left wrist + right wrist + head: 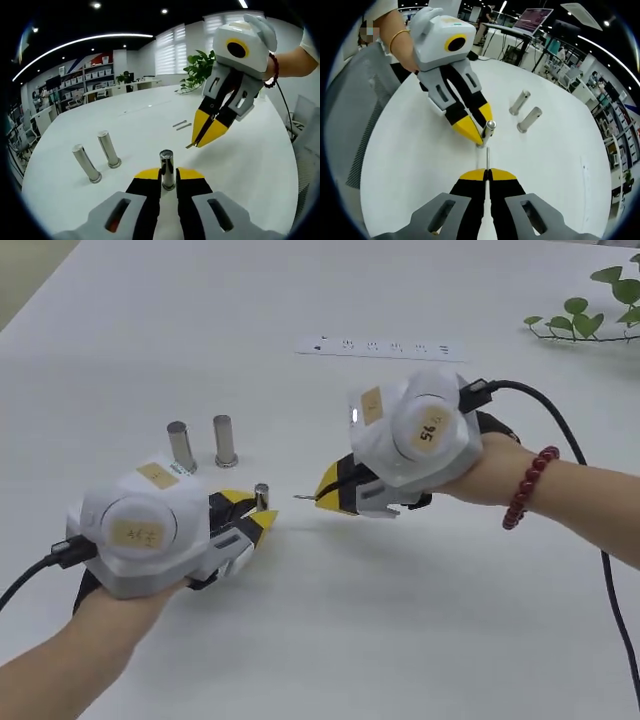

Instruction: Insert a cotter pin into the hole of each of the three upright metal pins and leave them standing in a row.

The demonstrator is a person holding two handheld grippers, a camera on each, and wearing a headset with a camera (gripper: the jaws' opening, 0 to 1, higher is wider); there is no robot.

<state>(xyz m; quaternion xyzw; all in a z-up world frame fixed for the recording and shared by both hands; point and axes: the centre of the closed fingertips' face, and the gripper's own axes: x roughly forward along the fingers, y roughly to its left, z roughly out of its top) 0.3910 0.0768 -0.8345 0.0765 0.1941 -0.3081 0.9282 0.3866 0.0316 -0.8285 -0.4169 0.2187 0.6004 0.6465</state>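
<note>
My left gripper point(255, 520) point(167, 175) is shut on a short upright metal pin point(261, 495) point(167, 167), which stands on the white table. My right gripper point(325, 495) point(488, 173) is shut on a thin cotter pin point(487, 157) point(302, 497) whose tip points at that metal pin from a short gap away. Two more upright metal pins point(181, 447) point(224, 440) stand side by side behind the left gripper. In the left gripper view two spare cotter pins point(181, 125) lie further out on the table.
A white power strip point(380, 345) lies at the far side of the table point(330, 630). Green plant leaves point(590, 310) reach in at the far right. A black cable point(590, 480) trails from the right gripper.
</note>
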